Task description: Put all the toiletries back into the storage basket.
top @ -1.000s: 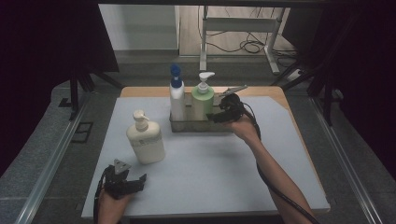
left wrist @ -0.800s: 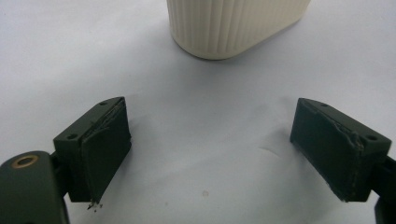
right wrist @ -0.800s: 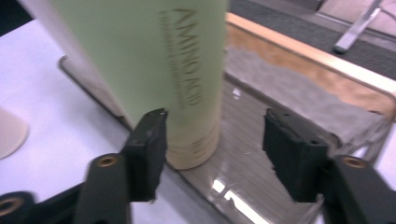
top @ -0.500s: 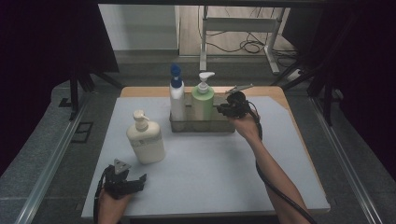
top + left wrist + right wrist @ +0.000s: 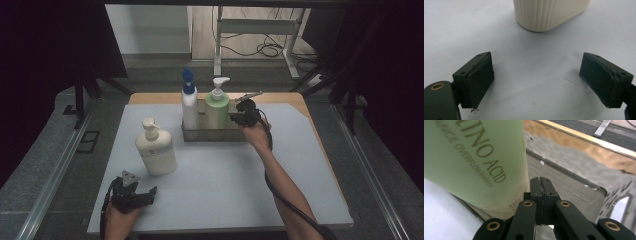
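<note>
My right gripper (image 5: 235, 117) is at the right end of a metal tray (image 5: 210, 135), just right of a green shampoo bottle (image 5: 217, 112). In the right gripper view its jaws (image 5: 541, 181) are pressed together with nothing between them, close beside the green bottle (image 5: 474, 157) and above the tray floor (image 5: 574, 192). They have just been closing. A white bottle with a blue pump (image 5: 189, 105) stands in the tray's left end. My left gripper (image 5: 146, 193) rests open at the front left, facing a cream pump bottle (image 5: 156, 150). In the left gripper view the bottle's ribbed base (image 5: 549, 12) lies beyond the gripper (image 5: 536, 82).
A white mat (image 5: 225, 180) covers the table, with a wooden edge (image 5: 280, 97) at the back. Black curtains hang on both sides. A metal stand and cables (image 5: 260, 47) are on the floor behind the table.
The right hand has shifted slightly beside the green bottle and dipped toward the tray. The left hand has stayed where it was.
</note>
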`<state>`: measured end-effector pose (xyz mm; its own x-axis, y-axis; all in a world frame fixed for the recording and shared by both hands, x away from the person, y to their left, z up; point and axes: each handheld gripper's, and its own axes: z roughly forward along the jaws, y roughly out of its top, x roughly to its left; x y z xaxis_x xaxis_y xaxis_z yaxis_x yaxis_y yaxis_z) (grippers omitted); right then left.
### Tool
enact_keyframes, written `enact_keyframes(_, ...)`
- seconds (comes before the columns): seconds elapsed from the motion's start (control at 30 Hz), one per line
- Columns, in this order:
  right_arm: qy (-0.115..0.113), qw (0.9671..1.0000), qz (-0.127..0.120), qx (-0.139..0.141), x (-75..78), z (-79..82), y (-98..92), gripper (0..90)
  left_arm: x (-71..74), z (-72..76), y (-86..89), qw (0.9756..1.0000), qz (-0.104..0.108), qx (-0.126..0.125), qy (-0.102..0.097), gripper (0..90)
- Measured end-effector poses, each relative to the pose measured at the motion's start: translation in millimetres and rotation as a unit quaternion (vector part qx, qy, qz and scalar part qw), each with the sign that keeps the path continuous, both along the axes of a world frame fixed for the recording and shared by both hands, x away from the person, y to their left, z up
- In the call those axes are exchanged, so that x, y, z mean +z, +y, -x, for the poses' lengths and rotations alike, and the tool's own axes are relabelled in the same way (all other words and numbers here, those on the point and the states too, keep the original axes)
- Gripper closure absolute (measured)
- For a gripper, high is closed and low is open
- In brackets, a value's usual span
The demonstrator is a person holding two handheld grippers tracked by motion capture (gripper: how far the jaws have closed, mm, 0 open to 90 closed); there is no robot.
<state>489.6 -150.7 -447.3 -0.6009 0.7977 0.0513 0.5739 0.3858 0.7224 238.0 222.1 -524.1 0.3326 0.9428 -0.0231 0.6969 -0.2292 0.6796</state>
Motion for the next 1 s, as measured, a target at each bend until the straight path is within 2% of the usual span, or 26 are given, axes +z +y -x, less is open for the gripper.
enact_keyframes(0.3, 0.013, 0.9999, 0.001, 0.002, -6.2, -3.0, 8.3, 89.3, 0.0, 0.0, 0.0, 1.0000, 0.000, 0.000, 0.000, 11.9)
enact_keyframes(0.43, 0.023, 0.9997, -0.008, 0.000, -7.0, -4.5, 7.4, 89.3, 0.0, -0.1, 0.1, 1.0000, 0.000, 0.000, 0.000, 11.9)
enact_keyframes(0.57, 0.028, 0.9996, -0.007, 0.007, -6.8, -4.2, 10.8, 88.1, 0.1, 0.0, 0.1, 1.0000, 0.000, 0.000, 0.000, 11.9)
enact_keyframes(0.9, 0.031, 0.9993, -0.002, 0.021, -8.2, -3.2, 24.5, 88.5, 0.0, -0.1, 0.0, 1.0000, 0.001, 0.000, 0.000, 11.9)
enact_keyframes(1.0, 0.026, 0.9994, 0.007, 0.021, -7.6, -2.6, 27.6, 89.2, 0.0, -0.1, 0.0, 1.0000, 0.001, 0.000, 0.000, 11.8)
